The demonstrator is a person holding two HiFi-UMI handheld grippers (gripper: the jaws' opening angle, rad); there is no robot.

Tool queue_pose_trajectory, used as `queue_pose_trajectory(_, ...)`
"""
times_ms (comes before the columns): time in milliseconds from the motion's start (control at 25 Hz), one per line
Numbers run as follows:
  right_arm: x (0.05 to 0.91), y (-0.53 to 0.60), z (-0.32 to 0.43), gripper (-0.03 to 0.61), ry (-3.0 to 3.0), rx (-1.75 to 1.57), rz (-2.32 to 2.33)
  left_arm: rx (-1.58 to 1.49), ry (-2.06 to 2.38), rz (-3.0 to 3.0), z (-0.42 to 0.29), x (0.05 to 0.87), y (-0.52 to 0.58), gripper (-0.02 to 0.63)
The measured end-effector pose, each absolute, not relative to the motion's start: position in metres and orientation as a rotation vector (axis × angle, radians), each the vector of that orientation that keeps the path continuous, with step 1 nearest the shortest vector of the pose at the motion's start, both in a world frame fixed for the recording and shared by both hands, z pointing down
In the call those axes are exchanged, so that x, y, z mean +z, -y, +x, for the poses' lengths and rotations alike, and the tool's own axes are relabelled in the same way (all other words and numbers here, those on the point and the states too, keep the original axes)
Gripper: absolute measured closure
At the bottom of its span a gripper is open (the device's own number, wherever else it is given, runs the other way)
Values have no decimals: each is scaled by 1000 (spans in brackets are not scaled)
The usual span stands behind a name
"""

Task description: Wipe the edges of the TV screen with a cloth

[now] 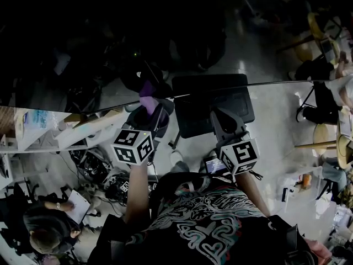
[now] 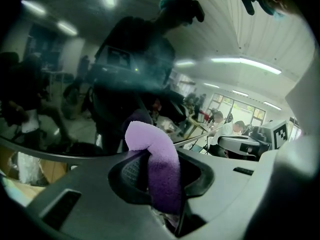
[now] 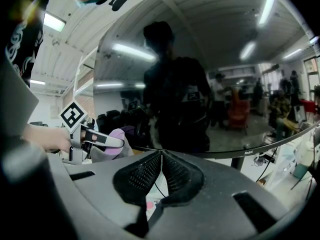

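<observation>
**Left gripper.** Your left gripper is clamped on a folded purple cloth. The cloth fills the gap between the jaws. Its rounded end stands out past the jaw tips and curls over to the gripper's left. In the head view, the left gripper is raised to the TV screen. The cloth lies ahead of the jaw tips at the screen's lower edge, and appears to touch it. The marker cube sits behind the jaws, toward your forearm.

**Right gripper.** Your right gripper is closed. Its ribbed pads meet tip to tip with nothing between them. In the head view, the right gripper sits beside the left gripper, on its right, with a gap between the two. It points at the same lower edge, but whether its tips touch the edge cannot be determined.

**TV screen.** In the right gripper view, the dark screen fills the field ahead of the jaws and reflects you and the room lights. Its lower edge runs just beyond the jaw tips and carries a small logo. To the left of these jaws you can see the left gripper, the cloth and your hand.

**Surroundings.** A seated person is visible well below and to the left of the left gripper.
</observation>
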State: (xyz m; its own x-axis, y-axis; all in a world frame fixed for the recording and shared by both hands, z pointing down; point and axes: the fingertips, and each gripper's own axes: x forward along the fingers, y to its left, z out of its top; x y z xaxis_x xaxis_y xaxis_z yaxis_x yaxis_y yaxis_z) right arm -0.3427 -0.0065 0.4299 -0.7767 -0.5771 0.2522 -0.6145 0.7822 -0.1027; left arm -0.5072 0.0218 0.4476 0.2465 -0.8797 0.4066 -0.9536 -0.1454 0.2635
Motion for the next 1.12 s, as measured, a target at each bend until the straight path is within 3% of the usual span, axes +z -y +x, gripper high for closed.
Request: queue_pose_trajectory(1120, 432, 12, -317, 548, 2739, 282, 997, 192, 1599, 2086, -474, 450, -5, 505)
